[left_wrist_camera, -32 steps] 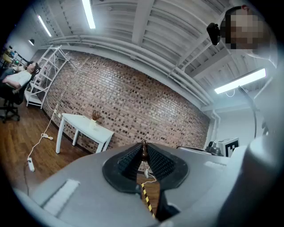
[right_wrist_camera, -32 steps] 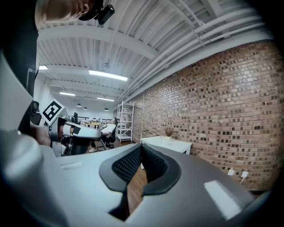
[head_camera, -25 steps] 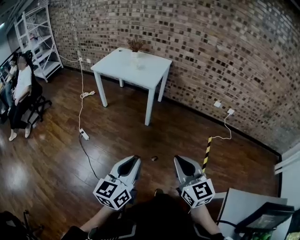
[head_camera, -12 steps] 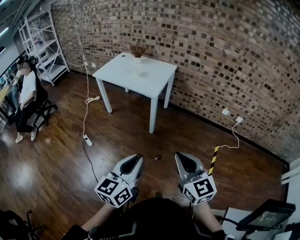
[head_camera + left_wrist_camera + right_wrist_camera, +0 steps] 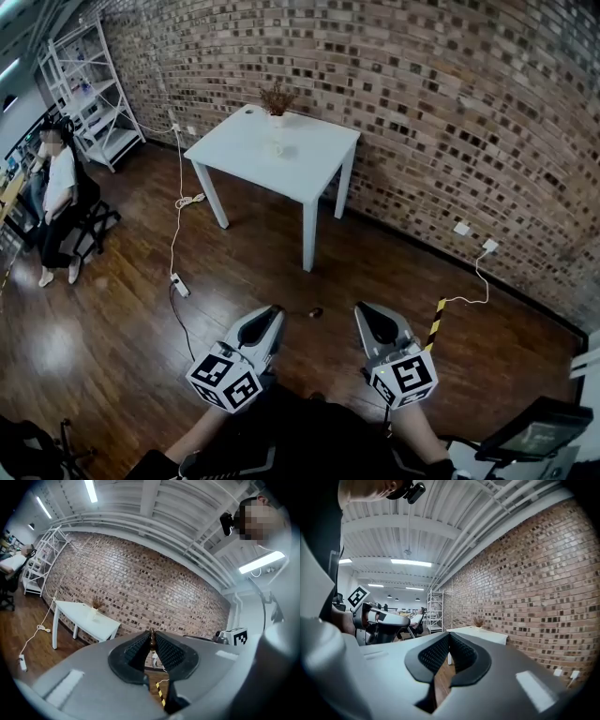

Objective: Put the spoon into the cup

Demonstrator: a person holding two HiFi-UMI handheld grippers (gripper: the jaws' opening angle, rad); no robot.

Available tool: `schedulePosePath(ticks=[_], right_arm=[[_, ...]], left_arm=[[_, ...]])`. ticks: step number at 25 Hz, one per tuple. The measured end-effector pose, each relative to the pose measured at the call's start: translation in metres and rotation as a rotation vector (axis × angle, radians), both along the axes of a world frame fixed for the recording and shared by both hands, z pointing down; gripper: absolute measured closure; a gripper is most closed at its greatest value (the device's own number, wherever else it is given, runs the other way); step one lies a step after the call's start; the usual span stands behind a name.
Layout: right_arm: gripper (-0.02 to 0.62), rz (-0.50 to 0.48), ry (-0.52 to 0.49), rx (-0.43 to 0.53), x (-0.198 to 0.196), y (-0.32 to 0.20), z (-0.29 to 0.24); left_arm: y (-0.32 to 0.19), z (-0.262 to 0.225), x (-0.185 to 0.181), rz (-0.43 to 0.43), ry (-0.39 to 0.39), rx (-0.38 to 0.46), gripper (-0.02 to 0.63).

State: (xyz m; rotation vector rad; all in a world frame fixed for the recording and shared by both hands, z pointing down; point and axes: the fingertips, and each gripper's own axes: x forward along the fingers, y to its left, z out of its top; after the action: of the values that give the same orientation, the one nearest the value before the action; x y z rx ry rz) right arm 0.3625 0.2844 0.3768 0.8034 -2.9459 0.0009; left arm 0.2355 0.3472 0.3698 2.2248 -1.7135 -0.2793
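A white table stands by the brick wall, a few steps ahead across the wooden floor. On it are a small pale cup and a potted dry plant. My left gripper is held level in front of me, shut on a small brown spoon whose end sticks out past the jaw tips. In the left gripper view the spoon sits pinched between the pads, with the table far off. My right gripper is level beside it, its jaws shut with nothing between them.
A person sits on a chair at the left near a white shelf rack. A cable with a power strip lies on the floor left of the table. A yellow-black striped strip and a monitor are at the right.
Both grippers have been carried forward together and the table has come closer. The jaws hold as before, the spoon still in the left gripper.
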Motion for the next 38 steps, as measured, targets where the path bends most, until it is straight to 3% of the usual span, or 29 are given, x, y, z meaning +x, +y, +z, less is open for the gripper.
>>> schedulePosePath(ticks=[6, 24, 38], right_arm=[[0.589, 0.036, 0.000, -0.020, -0.021, -0.041, 0.004], [0.589, 0.107, 0.013, -0.029, -0.137, -0.149, 0.000], [0.589, 0.019, -0.009, -0.034, -0.193, -0.285, -0.004]], left_arm=[[-0.038, 0.005, -0.031, -0.007, 0.021, -0.021, 0.572], [-0.142, 0.009, -0.163, 0.037, 0.029, -0.001, 0.572], [-0.265, -0.003, -0.220, -0.057, 0.024, -0.008, 0.572]])
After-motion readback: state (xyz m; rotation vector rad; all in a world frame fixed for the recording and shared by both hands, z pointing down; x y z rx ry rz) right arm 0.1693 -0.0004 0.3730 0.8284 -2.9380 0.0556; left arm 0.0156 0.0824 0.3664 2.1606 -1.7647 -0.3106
